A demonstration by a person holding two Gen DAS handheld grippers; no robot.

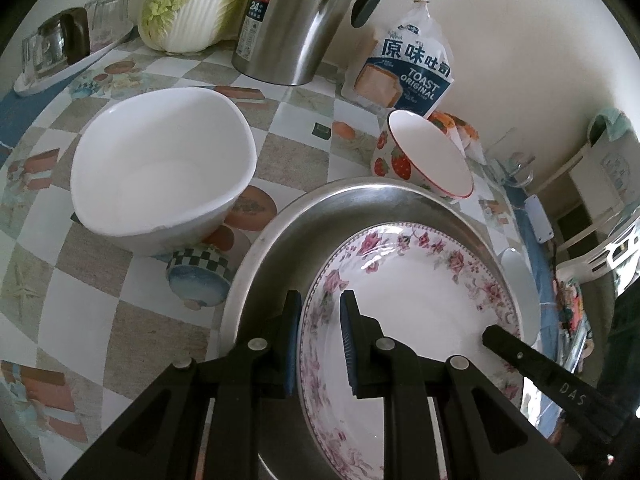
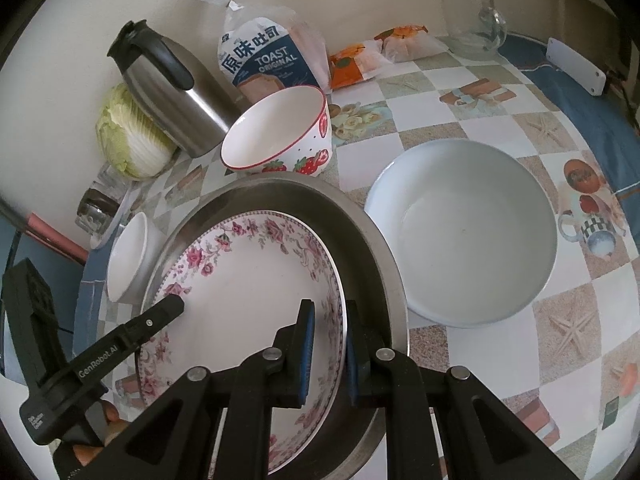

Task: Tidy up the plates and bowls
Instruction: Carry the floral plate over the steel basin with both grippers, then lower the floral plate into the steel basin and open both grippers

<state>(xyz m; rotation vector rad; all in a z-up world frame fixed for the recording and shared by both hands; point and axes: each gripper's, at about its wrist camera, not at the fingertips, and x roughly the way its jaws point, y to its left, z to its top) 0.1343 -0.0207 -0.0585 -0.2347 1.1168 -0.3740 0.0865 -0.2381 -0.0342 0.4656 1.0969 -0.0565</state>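
Both grippers, left gripper (image 1: 320,340) and right gripper (image 2: 328,344), clamp narrowly on opposite rims of the floral plate (image 1: 412,304), pointing steeply downward. White, with pink roses ringing its rim, the round plate sits tilted inside the steel basin (image 1: 280,248). Beside the basin stand a strawberry bowl (image 2: 280,136) and a white bowl (image 2: 464,232).

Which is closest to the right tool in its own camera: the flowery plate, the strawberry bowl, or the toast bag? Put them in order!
1. Flowery plate: its rim is between the right tool's fingers, inside the metal pan.
2. Strawberry bowl: just behind the pan, slightly left.
3. Toast bag: farthest, behind the bowl by the wall.
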